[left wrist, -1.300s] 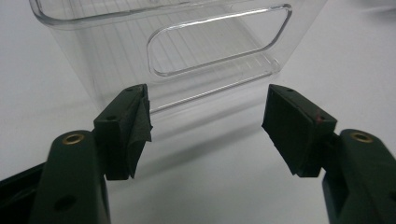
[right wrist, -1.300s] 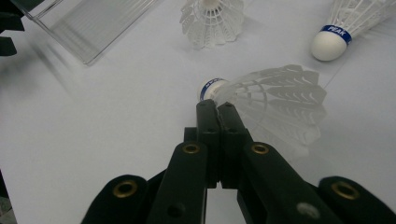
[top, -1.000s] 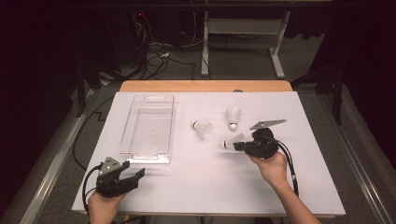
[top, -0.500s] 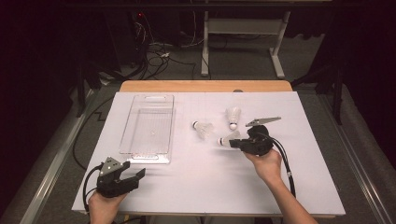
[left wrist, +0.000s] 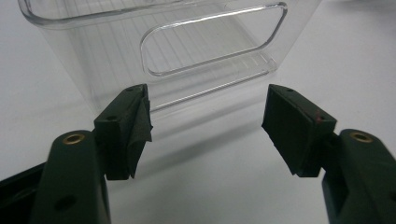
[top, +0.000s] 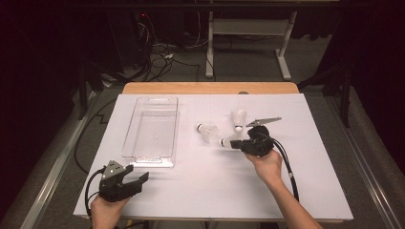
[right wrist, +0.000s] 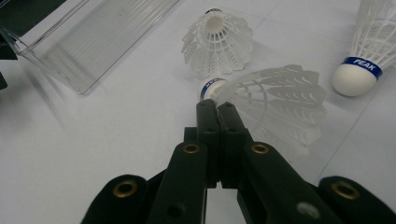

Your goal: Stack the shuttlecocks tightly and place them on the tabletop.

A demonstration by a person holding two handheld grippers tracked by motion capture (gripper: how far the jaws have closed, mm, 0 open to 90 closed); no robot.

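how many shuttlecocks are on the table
3: one held shuttlecock pinched in the right gripper, one left shuttlecock lying beyond it, one right shuttlecock at the right.

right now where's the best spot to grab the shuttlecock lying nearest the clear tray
Take that shuttlecock across its feather skirt, from above. It lies on its side, open skirt toward the right gripper, cork away, so the wide skirt gives the fingers more hold than the small rounded cork.

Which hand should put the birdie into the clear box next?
Probably the right. The right gripper is already shut on a shuttlecock, so it only needs to carry it to the clear box. The left gripper sits open near the table's front edge, holding nothing.
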